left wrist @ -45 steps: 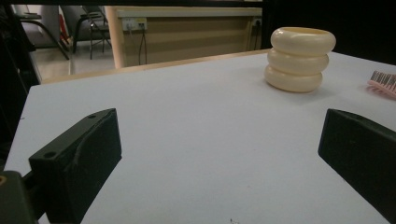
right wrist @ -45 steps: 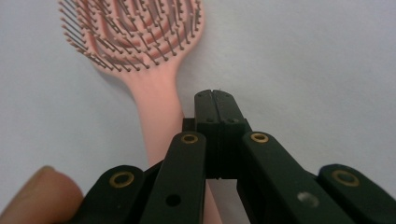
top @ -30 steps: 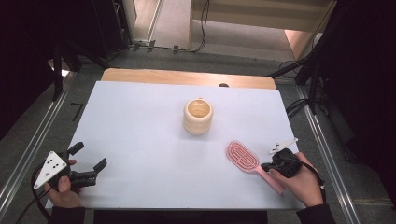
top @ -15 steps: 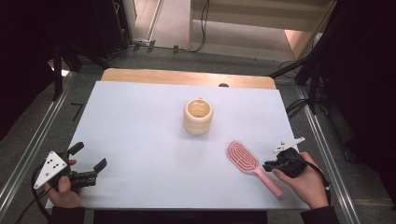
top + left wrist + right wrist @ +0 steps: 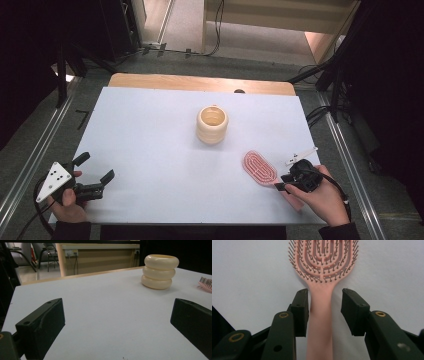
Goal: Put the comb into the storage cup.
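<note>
- Seen from the high view, a pink hairbrush is lying bristles-up on the white worktop, toward its near right corner, with the handle running under the right gripper.
- A person's right hand is holding that gripper low over the brush handle; a cream ribbed cup is standing upright near the middle of the worktop, well apart from the brush.
- The left gripper is resting at the near left edge in the person's left hand, its jaws spread wide with nothing between them.
- In the left gripper view, both black jaws are standing far apart over bare worktop; the cup is sitting beyond them, and the brush's bristled edge is peeking in at the right.
- In the right gripper view, the right gripper is straddling the hairbrush handle; its jaws have just been opening, and gaps are showing on both sides of the handle, so the pads are not pressing it.
</note>
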The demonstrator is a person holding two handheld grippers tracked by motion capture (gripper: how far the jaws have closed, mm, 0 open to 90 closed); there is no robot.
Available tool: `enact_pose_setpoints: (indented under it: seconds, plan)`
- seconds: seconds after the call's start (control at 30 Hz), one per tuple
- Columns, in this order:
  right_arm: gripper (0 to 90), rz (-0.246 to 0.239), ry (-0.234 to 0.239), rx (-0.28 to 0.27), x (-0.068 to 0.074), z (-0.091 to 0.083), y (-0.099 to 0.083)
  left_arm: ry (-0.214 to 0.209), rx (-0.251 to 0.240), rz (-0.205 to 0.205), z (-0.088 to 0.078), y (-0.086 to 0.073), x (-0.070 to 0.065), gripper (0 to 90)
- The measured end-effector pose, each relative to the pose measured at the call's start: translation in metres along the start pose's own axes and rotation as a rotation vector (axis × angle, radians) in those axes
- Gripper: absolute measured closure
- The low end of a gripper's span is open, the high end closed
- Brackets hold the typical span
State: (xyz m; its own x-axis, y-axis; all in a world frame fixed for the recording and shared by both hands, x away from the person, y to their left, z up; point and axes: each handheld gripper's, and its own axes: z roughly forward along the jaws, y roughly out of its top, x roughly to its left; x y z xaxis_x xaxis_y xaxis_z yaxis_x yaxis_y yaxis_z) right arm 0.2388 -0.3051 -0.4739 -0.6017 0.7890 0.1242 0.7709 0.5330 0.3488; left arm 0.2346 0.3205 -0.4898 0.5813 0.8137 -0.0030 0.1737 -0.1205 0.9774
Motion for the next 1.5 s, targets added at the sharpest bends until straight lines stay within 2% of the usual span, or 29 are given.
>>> enact_pose_setpoints:
  seconds: [0.4,0.5,0.7,0.9,1.07,1.23,1.33,1.5]
  plan:
    - [64.5,-0.011,0.019,0.049,0.002,0.013,0.002,0.0,0.002,0.002,0.0,0.0,0.0,0.2]
    - [65.0,0.004,0.015,0.055,0.003,0.015,0.003,-0.001,0.002,0.001,0.0,0.0,0.0,0.2]
    - [66.3,0.012,-0.007,0.071,0.005,0.017,0.005,-0.003,0.001,0.001,0.0,0.0,0.0,0.2]
    - [66.4,0.046,-0.031,0.095,0.009,0.019,0.008,-0.004,0.002,0.002,0.001,0.0,0.0,0.2]
    - [67.1,0.019,-0.066,0.126,0.014,0.02,0.013,-0.007,0.003,0.002,0.001,0.0,0.0,0.2]
    - [67.8,0.033,-0.074,0.125,0.015,0.021,0.013,-0.011,0.005,0.004,0.001,0.0,0.0,0.3]
    - [68.0,0.025,-0.088,0.13,0.016,0.021,0.014,-0.011,0.006,0.004,0.001,0.0,0.0,0.3]
    - [68.2,0.018,-0.083,0.094,0.016,0.02,0.009,-0.011,0.006,0.004,0.001,0.0,0.0,0.3]
